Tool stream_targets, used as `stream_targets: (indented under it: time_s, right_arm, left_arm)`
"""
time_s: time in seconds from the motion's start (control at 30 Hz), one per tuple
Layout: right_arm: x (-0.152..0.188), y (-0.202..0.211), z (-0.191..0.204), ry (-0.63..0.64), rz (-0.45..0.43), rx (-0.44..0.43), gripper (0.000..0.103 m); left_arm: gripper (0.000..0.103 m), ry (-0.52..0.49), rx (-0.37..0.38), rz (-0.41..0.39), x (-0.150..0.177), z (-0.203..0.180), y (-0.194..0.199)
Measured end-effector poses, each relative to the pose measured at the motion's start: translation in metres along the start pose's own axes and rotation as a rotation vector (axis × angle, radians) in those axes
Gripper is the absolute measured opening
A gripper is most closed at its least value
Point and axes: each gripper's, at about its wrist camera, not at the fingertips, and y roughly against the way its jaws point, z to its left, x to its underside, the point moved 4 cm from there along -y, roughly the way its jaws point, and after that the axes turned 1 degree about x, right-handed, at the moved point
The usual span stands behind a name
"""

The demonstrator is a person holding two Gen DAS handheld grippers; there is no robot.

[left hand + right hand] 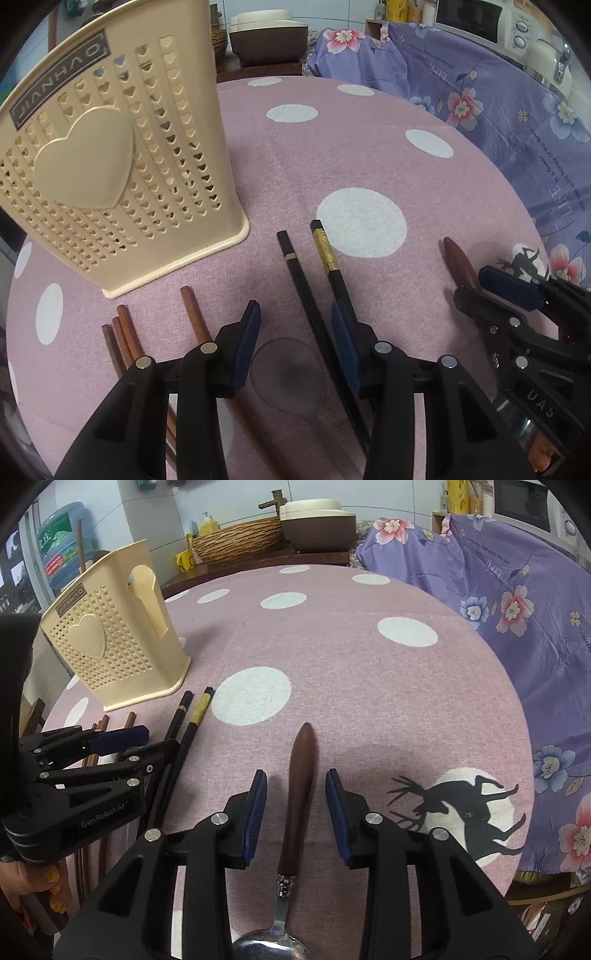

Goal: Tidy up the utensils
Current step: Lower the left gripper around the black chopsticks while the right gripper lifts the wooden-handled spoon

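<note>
**Round table under pink dotted cloth**

Covered by a pink tablecloth (369,686) with white dots and a black deer print. Directly on it: cream perforated utensil holder (110,177) standing at far left, brown wooden chopsticks (125,336) near its base, two black chopsticks (310,291) side by side, wooden-handled spoon (299,786) to their right

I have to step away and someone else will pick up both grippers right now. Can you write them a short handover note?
Left gripper: jaws open, holding nothing, low over the table with the black chopsticks beside its right finger.
Right gripper: jaws open, straddling the wooden-handled spoon, not yet closed on it.
Beige utensil holder stands upright at the table's left; brown chopsticks lie in front of it.
Done: nothing visibly moved into the holder.
Left: the spoon, black chopsticks and brown chopsticks all still lie on the tablecloth.
</note>
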Motion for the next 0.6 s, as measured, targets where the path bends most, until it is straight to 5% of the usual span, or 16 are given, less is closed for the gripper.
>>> stream_targets:
  time_s: [0.53,0.6]
  right_arm:
    - [-0.003,-0.008,0.006,0.025,0.021,0.053,0.033]
    - [-0.004,-0.01,0.008,0.037,0.016,0.071,0.023]
  left_arm:
    - [0.019,0.041,-0.021,-0.024,-0.014,-0.014,-0.01]
    - [0.013,0.059,-0.02,-0.027,-0.017,-0.013,-0.011]
